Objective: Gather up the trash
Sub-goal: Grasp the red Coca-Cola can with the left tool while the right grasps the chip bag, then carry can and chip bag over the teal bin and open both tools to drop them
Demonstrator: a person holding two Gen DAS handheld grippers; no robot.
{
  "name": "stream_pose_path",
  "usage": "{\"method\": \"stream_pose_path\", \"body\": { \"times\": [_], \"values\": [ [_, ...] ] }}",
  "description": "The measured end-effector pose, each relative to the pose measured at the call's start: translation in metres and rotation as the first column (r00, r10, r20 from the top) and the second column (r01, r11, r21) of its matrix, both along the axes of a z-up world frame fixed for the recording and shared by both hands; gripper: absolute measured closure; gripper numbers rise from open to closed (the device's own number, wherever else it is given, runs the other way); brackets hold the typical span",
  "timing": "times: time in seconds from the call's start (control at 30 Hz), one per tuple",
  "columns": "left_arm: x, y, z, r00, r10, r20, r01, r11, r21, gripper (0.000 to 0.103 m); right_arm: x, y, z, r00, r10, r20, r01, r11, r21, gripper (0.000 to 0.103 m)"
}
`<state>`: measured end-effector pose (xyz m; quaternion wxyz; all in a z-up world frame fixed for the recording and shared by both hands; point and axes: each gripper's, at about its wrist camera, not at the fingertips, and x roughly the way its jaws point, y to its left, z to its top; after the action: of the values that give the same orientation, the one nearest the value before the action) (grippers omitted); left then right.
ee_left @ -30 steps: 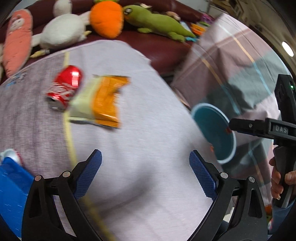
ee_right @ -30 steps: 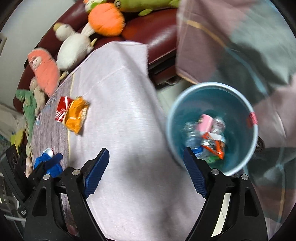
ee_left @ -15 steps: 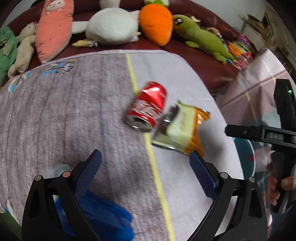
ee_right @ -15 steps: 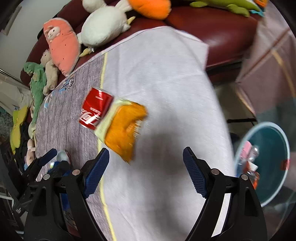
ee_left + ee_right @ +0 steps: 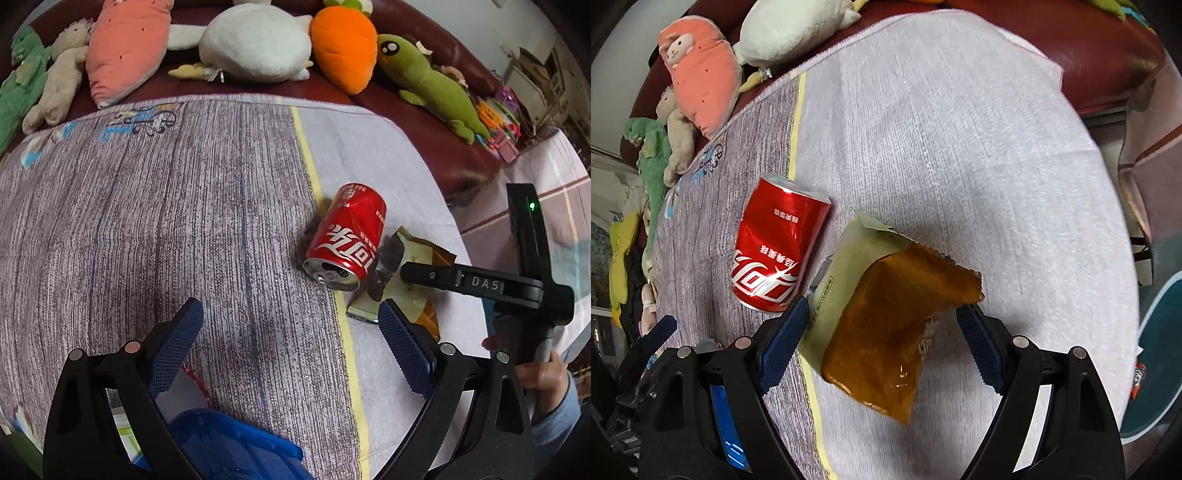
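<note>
A red cola can [image 5: 345, 240] lies on its side on the grey cloth, its open end towards me. An orange and pale yellow snack packet [image 5: 897, 317] lies flat right beside the can [image 5: 779, 258]. My right gripper [image 5: 882, 314] is open and hangs low over the packet, one finger on each side, with the pads apart from it. In the left wrist view its black frame [image 5: 480, 284] reaches over the packet [image 5: 410, 295]. My left gripper [image 5: 288, 314] is open over bare cloth, near and left of the can, with nothing between its fingers.
The teal bin's rim [image 5: 1160, 332] shows beyond the cloth's right edge. Several plush toys [image 5: 258, 44] line the dark red sofa [image 5: 443, 155] behind. A blue plastic thing [image 5: 229, 443] and a white and red item [image 5: 184, 391] lie under the left gripper.
The right gripper swung from above the bin leftwards and down to the packet. The left gripper also swept left, from the cloth's right end to the striped part beside the can.
</note>
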<state>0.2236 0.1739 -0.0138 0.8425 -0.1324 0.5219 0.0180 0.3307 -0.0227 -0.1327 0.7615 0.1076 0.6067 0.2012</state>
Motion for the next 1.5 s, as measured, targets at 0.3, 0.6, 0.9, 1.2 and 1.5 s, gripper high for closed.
{"method": "stream_pose_path", "body": {
  "times": [0.3,0.6,0.9,1.2,1.5],
  "values": [
    [0.016,-0.021,-0.001,1.000,-0.023,-0.012,0.023,1.000,0.020,0.008,-0.008,-0.009,0.005,0.999,0.034,0.036,-0.035,0.999,0.041,0.072],
    [0.077,-0.056,-0.025,0.990,-0.106,-0.098,0.118,0.985,0.125,0.008,-0.011,-0.067,0.029,0.994,-0.021,0.105,0.016,0.999,0.052,0.072],
    [0.103,-0.071,-0.058,0.983,-0.100,-0.153,0.123,0.981,0.149,0.009,-0.012,-0.119,0.024,0.990,-0.066,0.123,0.059,0.997,0.059,0.070],
    [0.098,-0.081,-0.062,0.990,-0.066,-0.127,0.090,0.977,0.192,0.033,-0.017,-0.146,0.014,0.988,-0.096,0.123,0.089,0.994,0.059,0.069],
    [0.066,-0.157,-0.028,0.976,-0.212,-0.052,0.217,0.968,0.127,0.033,-0.041,-0.198,0.028,0.972,-0.177,0.152,0.163,0.982,0.100,0.070]
  ]
}}
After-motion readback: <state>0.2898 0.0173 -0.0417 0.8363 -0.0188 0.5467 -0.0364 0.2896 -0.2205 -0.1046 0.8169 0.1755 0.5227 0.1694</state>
